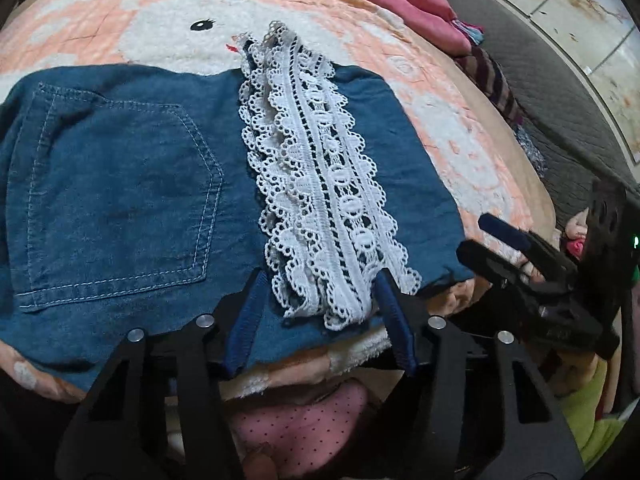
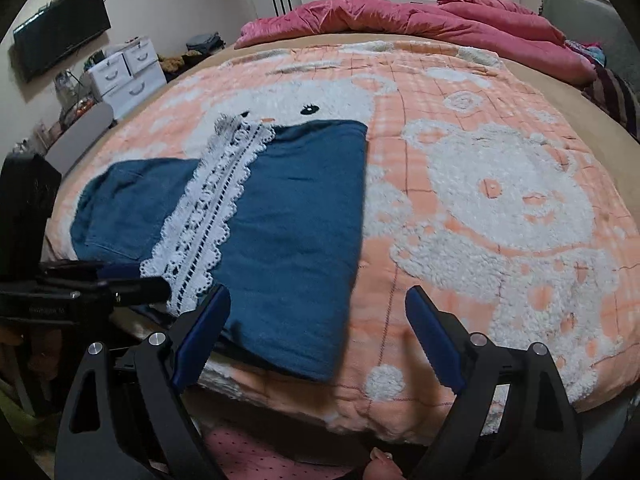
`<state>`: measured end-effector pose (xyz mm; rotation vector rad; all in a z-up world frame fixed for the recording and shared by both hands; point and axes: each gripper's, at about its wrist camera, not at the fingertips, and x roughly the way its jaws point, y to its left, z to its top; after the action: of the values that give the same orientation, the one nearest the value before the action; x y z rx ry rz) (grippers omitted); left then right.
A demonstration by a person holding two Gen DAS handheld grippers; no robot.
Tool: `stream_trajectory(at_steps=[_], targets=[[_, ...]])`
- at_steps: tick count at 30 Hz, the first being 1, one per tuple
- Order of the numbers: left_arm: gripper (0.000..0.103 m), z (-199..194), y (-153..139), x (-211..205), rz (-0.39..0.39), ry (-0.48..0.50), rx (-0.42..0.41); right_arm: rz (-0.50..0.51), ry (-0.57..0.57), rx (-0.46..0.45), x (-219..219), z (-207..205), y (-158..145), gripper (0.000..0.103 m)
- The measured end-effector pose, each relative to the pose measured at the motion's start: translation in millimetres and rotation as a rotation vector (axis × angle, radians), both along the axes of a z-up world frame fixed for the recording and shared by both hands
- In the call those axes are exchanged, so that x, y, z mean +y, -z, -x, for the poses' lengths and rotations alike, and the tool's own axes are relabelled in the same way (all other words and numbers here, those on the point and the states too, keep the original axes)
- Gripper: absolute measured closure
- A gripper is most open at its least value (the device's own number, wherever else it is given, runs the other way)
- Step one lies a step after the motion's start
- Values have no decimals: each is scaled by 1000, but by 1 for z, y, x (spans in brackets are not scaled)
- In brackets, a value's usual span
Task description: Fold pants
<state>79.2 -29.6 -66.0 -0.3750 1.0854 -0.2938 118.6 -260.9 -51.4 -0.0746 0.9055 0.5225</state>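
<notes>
Blue denim pants [image 1: 132, 184] lie folded on the bed, back pocket up, with a white lace trim [image 1: 320, 184] running across them. My left gripper [image 1: 320, 280] is open, its fingers on either side of the lace's near end, holding nothing. In the right wrist view the pants [image 2: 296, 216] and lace [image 2: 204, 208] lie left of centre. My right gripper [image 2: 318, 296] is open and empty, just above the pants' near right corner. The right gripper shows at the right of the left view [image 1: 504, 236]; the left gripper shows at the left of the right view [image 2: 132, 276].
The bed carries a peach and white bear blanket [image 2: 500, 200]. A pink duvet [image 2: 420, 20] is bunched at the far end. Clothes [image 1: 496, 84] are piled at the bed's right side. A white drawer unit [image 2: 124, 76] and a wall TV [image 2: 60, 32] stand far left.
</notes>
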Motion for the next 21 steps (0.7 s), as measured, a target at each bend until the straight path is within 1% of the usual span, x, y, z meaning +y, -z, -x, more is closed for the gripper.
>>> stream_trajectory(at_steps=[2, 4, 6, 8, 9, 11, 14, 17, 21], targets=[[72, -1, 0, -4, -8, -12, -5, -3, -12, 0, 2, 0, 3, 15], [82, -2, -3, -7, -20, -2, -15, 9, -19, -2, 3, -1, 6, 15], [85, -2, -5, -8, -33, 5, -20, 34, -27, 16, 6, -2, 12, 17], [89, -1, -7, -6, -25, 10, -19, 53, -32, 50, 10, -3, 22, 34], [91, 0, -8, -5, -20, 12, -19, 59, -39, 55, 11, -3, 24, 35], [92, 4, -12, -4, -24, 24, -27, 58, -55, 44, 12, 0, 21, 49], [92, 13, -21, 0, -40, 36, -42, 44, -60, -3, 11, 8, 8, 49], [92, 17, -19, 1, -75, 42, -43, 33, -78, -44, 13, 13, -3, 49], [91, 14, -6, 2, -74, 38, -5, 52, -113, -34, 25, 14, 4, 49]])
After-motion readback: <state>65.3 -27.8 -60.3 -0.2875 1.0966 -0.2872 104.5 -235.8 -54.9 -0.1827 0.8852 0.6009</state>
